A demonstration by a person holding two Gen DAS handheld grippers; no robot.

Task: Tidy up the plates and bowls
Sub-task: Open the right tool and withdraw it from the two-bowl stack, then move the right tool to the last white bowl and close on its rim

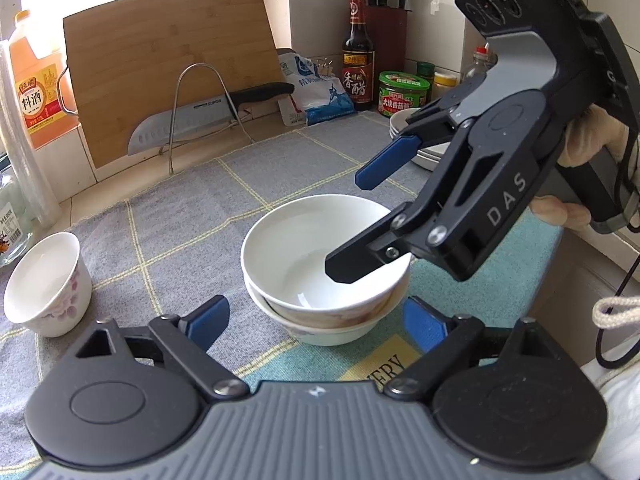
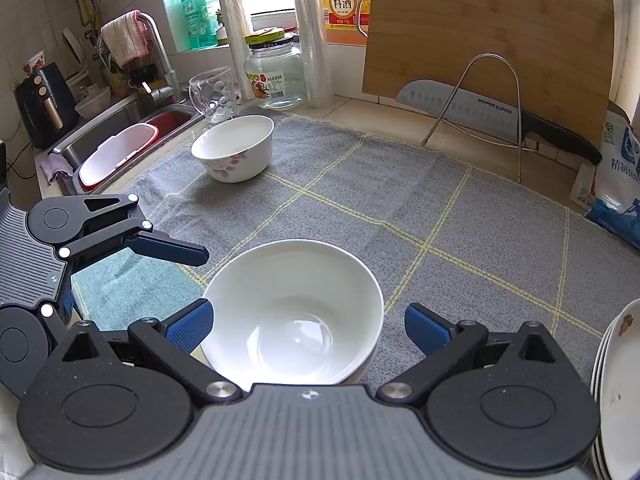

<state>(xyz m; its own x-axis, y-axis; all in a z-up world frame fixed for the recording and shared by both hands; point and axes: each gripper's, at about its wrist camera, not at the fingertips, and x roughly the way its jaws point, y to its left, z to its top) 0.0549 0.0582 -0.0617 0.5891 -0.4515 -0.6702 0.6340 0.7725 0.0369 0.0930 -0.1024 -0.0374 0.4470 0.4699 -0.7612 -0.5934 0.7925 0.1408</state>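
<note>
Two white bowls sit nested on the grey checked mat; the stack also shows in the right wrist view. My right gripper is open and hovers over the stack's right rim, holding nothing; in its own view its pads straddle the stack. My left gripper is open and empty just in front of the stack; it shows at the left of the right wrist view. A third floral bowl stands alone at the mat's left. A stack of white plates sits at the right.
A bamboo cutting board and a knife on a wire rack stand at the back. Bottles and jars line the wall. A sink with a red tub, a glass mug and a jar lie far left.
</note>
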